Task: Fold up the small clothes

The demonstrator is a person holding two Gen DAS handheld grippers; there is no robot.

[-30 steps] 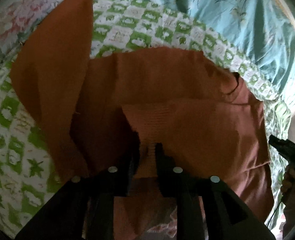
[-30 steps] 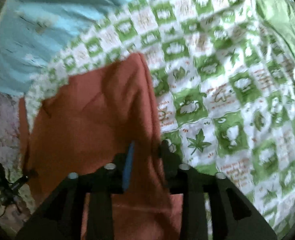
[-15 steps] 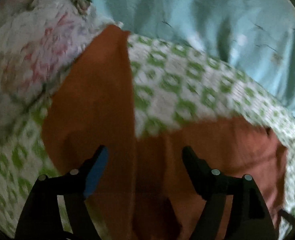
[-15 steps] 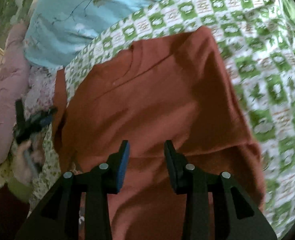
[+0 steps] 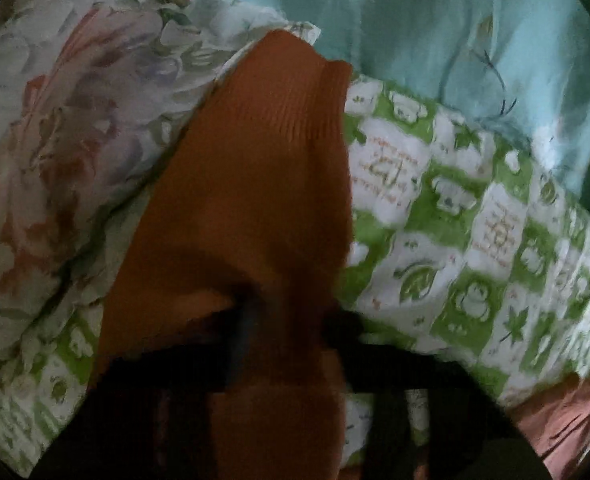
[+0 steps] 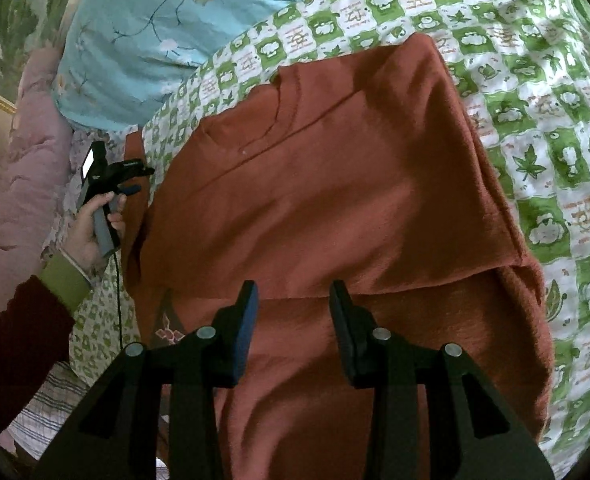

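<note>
Bed, green-checked quilt (image 6: 535, 128); blue cover upper left. We log one rust sweater (image 6: 335, 200), frame centre, folded. Our right tool (image 6: 293, 304): half open above it, empty. Left tool (image 5: 291, 320): closing around the sleeve (image 5: 263, 160).

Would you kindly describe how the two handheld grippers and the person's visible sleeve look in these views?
The right gripper is matte black plastic with two angular fingers, silver round screw heads and a blue pad on one finger. The left gripper, seen from the right wrist camera, is also black, with a blue pad, a grey handle and a thin black cable. The person's sleeve is dark maroon knit over a green cuff.
</note>
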